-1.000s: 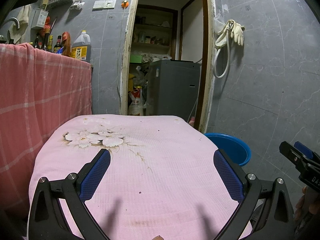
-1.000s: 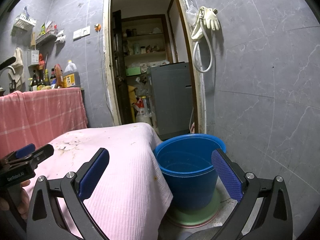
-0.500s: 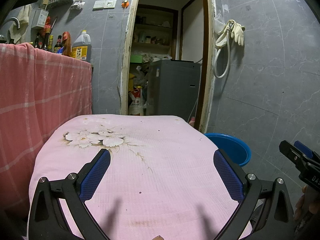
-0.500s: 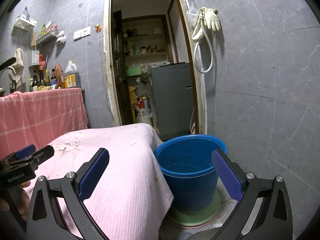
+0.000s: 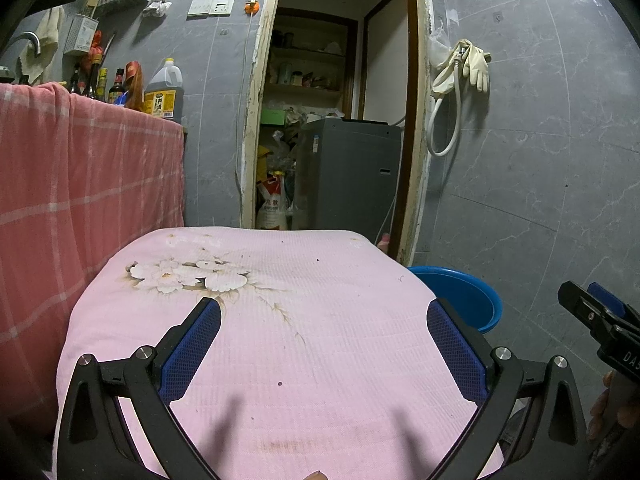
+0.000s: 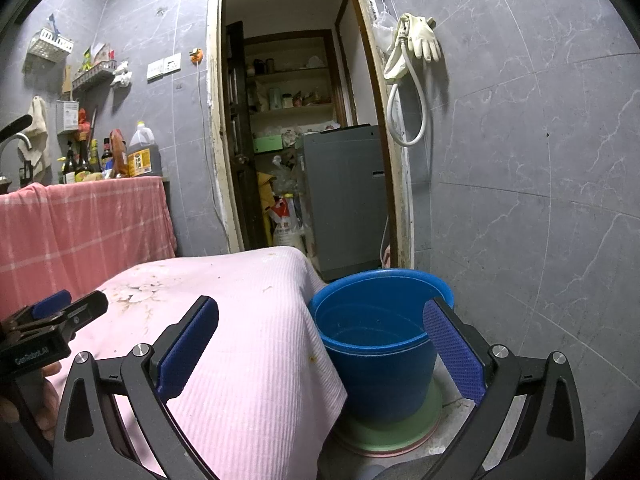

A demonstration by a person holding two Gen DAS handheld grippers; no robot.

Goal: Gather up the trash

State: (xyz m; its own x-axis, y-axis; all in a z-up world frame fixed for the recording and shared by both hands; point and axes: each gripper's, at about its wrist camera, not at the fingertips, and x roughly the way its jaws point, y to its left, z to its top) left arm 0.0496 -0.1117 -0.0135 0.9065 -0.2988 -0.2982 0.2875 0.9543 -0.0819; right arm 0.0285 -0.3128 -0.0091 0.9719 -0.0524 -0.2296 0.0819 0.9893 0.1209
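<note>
Left wrist view: the gray tiled wall (image 5: 540, 168) fills the right side, with a doorway (image 5: 336, 120) in the middle opening onto a storeroom.
Pink cloth: the pink cloth (image 5: 280, 340), printed with white flowers and marked with brown stains, covers the desk below the left gripper; no trash can be made out on it.
Red checked cloth: the red checked cloth (image 5: 80, 184) hangs at the left, with bottles and a large oil jug (image 5: 164, 90) standing along its top edge.
Gray appliance: a gray appliance (image 5: 348, 176) stands inside the doorway, with bags and clutter just beside it.
Blue bucket: the blue bucket (image 6: 376, 340) stands on a green disc (image 6: 392, 428) on the floor, just beside the hanging edge of the pink cloth; its inside looks bare.
Gloves and hose: pale rubber gloves (image 5: 476, 64) and a looped white hose (image 5: 444, 124) hang on the wall right of the doorway.
Left gripper: the left gripper (image 5: 322, 344) hovers over the pink cloth, jaws spread wide with nothing between them.
Right gripper: the right gripper (image 6: 320, 344) points at the cloth edge and the bucket, jaws spread wide and holding nothing.
</note>
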